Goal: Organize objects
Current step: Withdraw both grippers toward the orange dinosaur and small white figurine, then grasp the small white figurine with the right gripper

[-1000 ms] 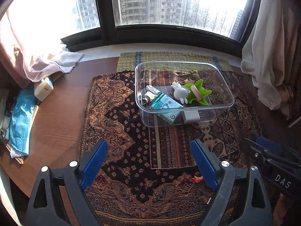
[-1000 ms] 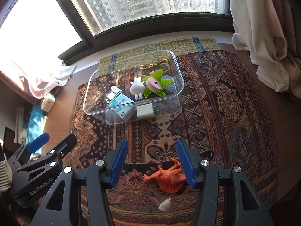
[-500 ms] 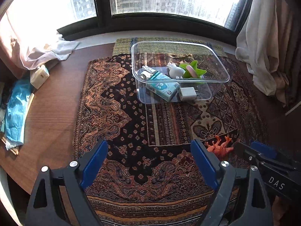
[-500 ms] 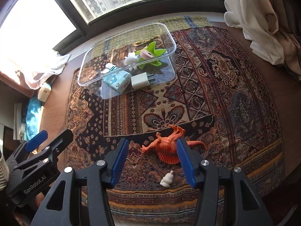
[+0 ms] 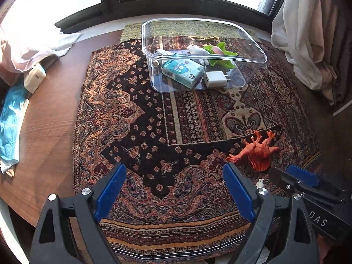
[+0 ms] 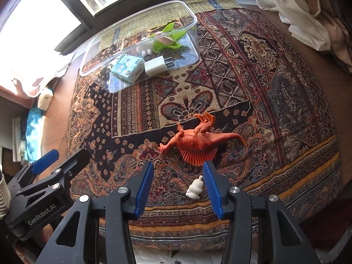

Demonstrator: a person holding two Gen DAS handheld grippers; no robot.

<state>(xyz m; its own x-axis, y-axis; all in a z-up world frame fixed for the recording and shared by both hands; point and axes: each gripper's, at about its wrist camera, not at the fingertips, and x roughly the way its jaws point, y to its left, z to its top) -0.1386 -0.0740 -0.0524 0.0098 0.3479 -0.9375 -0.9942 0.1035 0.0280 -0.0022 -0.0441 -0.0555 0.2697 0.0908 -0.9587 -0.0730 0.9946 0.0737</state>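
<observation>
A clear plastic bin (image 5: 248,60) (image 6: 94,48) stands at the far side of a patterned rug. It holds a teal tissue pack (image 5: 182,71), a white charger (image 6: 157,66), a white figurine and a green star-shaped toy (image 5: 222,54). An orange dinosaur toy (image 6: 198,142) (image 5: 257,151) lies on its side on the rug near the front. A small white figurine (image 6: 194,189) (image 5: 260,183) lies just before it. My right gripper (image 6: 178,184) is open and empty, just short of the dinosaur, the white figurine between its fingers. My left gripper (image 5: 175,190) is open and empty over bare rug.
The rug (image 5: 132,110) covers a round wooden table (image 5: 44,118). A white box (image 5: 35,77), blue paper (image 5: 10,123) and pale cloth (image 5: 33,46) lie at the left. White curtains (image 6: 308,22) hang at the right. A window runs behind the bin.
Both grippers have drawn back toward the near edge of the rug. The bin looks farther away, and the dinosaur now lies beyond the right fingertips instead of between them.
</observation>
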